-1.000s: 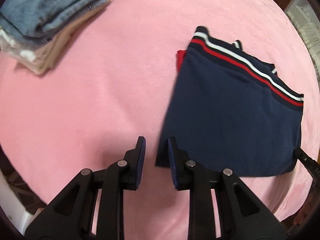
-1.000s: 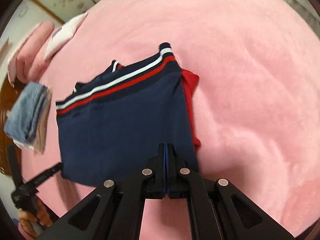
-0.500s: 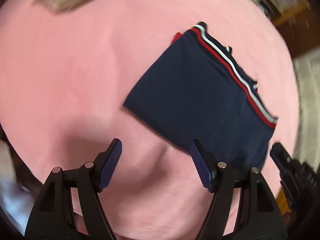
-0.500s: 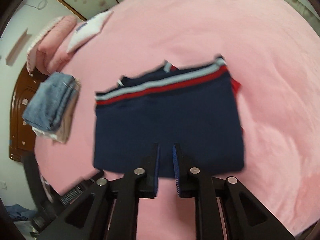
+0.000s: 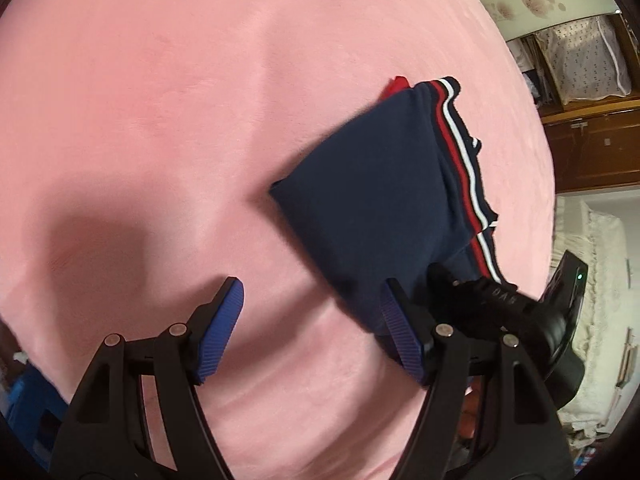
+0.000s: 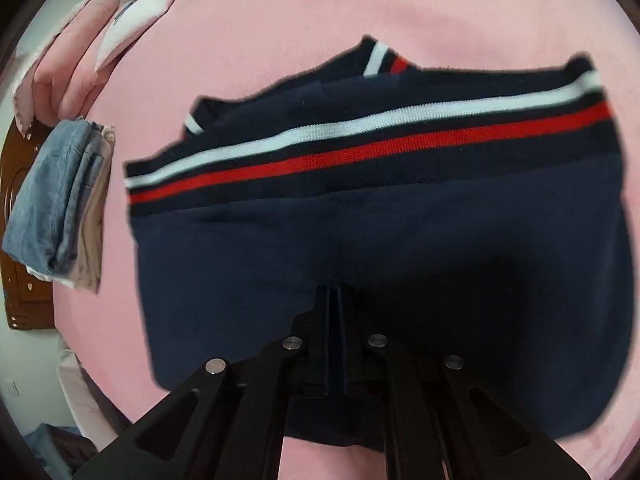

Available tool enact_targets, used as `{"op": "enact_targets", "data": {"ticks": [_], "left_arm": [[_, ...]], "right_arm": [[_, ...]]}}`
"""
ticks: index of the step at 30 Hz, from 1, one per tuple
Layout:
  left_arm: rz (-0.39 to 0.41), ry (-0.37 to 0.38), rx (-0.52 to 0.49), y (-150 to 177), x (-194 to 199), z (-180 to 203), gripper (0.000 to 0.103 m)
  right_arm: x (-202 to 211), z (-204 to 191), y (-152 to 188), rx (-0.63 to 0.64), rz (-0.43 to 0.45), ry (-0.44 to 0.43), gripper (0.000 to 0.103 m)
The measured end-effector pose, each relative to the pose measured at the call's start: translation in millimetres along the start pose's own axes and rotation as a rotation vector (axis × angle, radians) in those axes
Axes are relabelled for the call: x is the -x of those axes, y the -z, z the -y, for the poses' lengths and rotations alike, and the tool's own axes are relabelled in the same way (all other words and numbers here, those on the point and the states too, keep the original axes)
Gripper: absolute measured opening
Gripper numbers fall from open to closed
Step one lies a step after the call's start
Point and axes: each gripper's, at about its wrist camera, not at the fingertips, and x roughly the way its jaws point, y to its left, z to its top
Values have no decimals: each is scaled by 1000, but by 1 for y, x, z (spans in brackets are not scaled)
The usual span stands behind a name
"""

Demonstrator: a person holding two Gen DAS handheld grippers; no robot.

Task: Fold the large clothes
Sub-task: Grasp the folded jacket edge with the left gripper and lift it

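My left gripper (image 5: 310,326), nearly pressed together a second ago, now stands spread with nothing between its pads, over the pink bed (image 5: 160,120) by the near corner of the folded navy garment (image 5: 372,200). My right gripper (image 6: 334,300) has just been closing from a slight gap and is pressed together low over the garment; whether it pinches cloth I cannot tell. The garment now fills the right wrist view. Only that view shows the folded jeans stack (image 6: 56,204) and pillows (image 6: 100,28); only the left shows a cupboard (image 5: 592,148). Blurred letters mark the right gripper's body, unreadable.
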Motion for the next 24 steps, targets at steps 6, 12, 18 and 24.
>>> {"op": "enact_targets", "data": {"ticks": [6, 12, 18, 24], "left_arm": [[-31, 66, -36, -19, -18, 9, 68], [-81, 17, -82, -35, -39, 25, 70], [-21, 30, -77, -48, -39, 35, 33], [35, 140, -128, -48, -19, 44, 16]], "right_arm": [[-7, -1, -8, -16, -51, -15, 3], [-10, 0, -4, -29, -30, -32, 3], [-12, 6, 1, -94, -5, -72, 3], [-11, 11, 7, -117, 16, -108, 3]]}}
